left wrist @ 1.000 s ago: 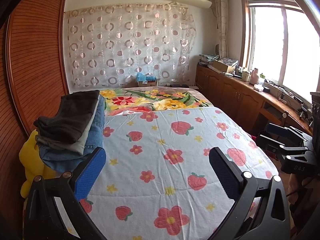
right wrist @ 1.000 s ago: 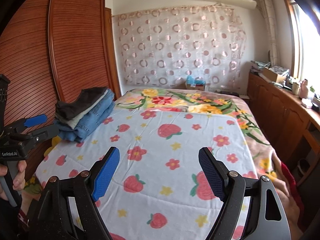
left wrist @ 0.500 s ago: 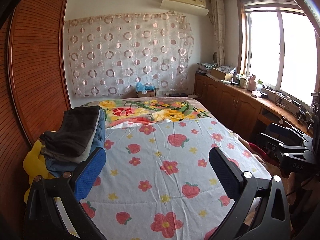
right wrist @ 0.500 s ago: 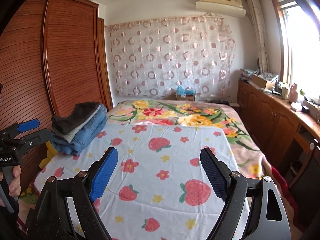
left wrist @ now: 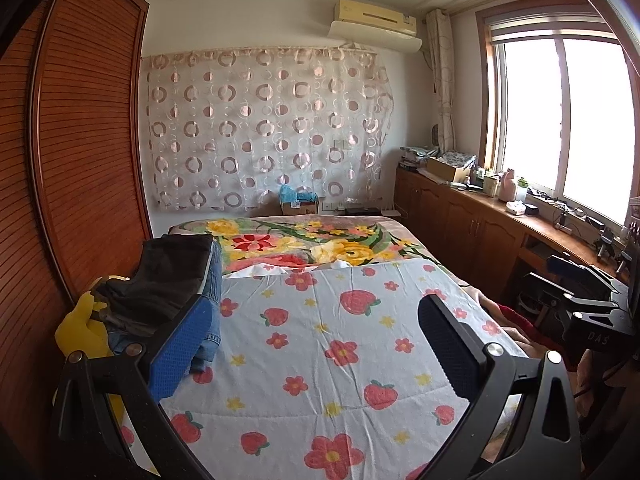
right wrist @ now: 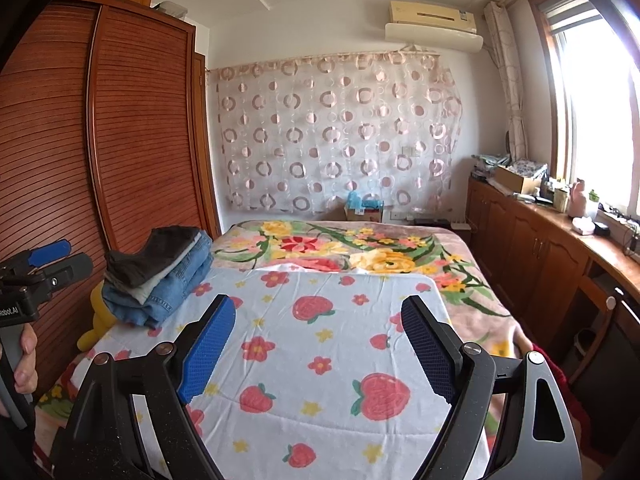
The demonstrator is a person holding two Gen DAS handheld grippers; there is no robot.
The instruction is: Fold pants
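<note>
A stack of folded pants (right wrist: 160, 276), dark ones on top of light grey and blue jeans, lies at the left edge of the bed; it also shows in the left wrist view (left wrist: 168, 284). My left gripper (left wrist: 312, 344) is open and empty, held above the near end of the bed, with the stack just beyond its left finger. My right gripper (right wrist: 320, 344) is open and empty above the strawberry-print sheet (right wrist: 320, 320). The left gripper also shows at the left edge of the right wrist view (right wrist: 40, 268). No unfolded pants are in view.
A yellow plush toy (left wrist: 84, 332) lies by the stack against the wooden wardrobe (right wrist: 100, 140). A floral blanket (right wrist: 340, 248) covers the far half of the bed. A cluttered wooden counter (left wrist: 500, 216) runs under the window at right. A box (left wrist: 300, 204) stands by the curtain.
Both grippers have pulled back from the bed and tilted up; more of the wall and ceiling shows. Both stay open and empty. The stack has not moved.
</note>
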